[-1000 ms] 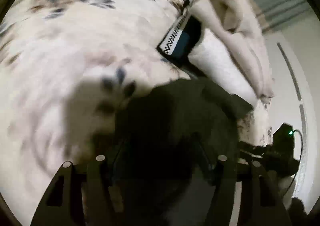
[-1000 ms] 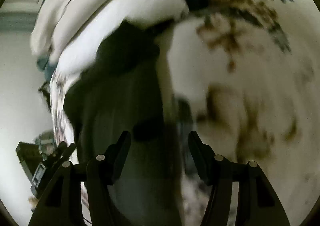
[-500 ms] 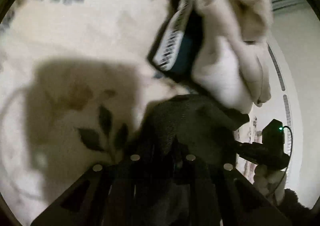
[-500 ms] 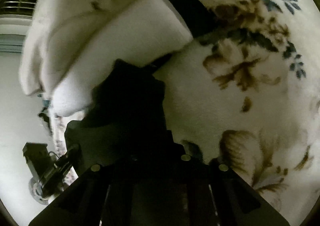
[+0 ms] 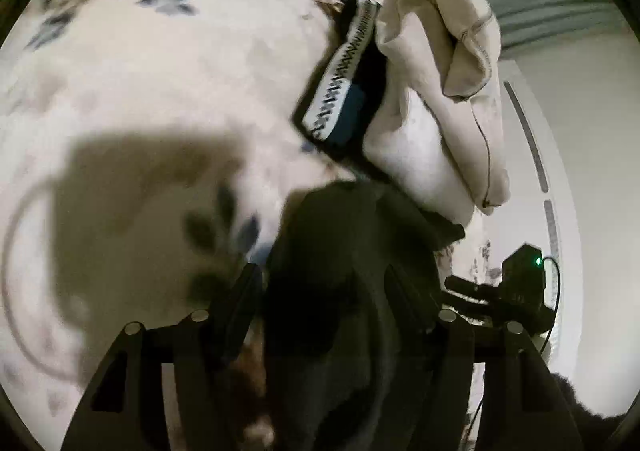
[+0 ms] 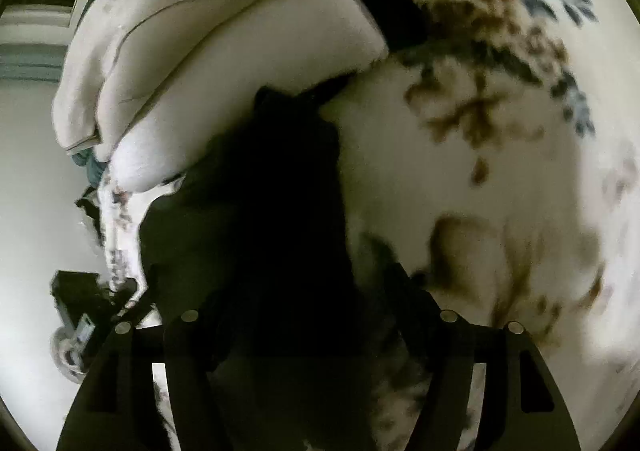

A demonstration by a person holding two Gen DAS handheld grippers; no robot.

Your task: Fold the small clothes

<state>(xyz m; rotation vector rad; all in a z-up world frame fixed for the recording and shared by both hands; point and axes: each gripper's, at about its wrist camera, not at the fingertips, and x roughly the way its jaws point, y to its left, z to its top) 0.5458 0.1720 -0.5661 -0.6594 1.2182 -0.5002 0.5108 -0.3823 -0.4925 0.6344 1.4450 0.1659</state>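
Floral bedding fills most of what I see: a pale blanket [image 5: 168,99] printed with brown and blue-grey flowers, soft and blurred in both wrist views. On it, near my grippers, lies the dark garment [image 5: 352,251], a black piece of cloth that runs from between the fingers out toward the far side. From the left wrist, my left gripper [image 5: 324,291] has its fingers spread apart with the dark cloth lying between them; I see no pinch on it. From the right wrist, my right gripper [image 6: 320,291] is likewise parted, the same dark garment [image 6: 280,187] filling the gap and reaching away to the far left. Beyond it sits a stack of folded cream clothes [image 5: 432,99], touching the garment's far edge, with a dark patterned piece [image 5: 344,91] with a zigzag trim tucked against its left side. In the left view, the other handheld unit shows at the right, a green light on it. White wall and window blinds sit in the far background.
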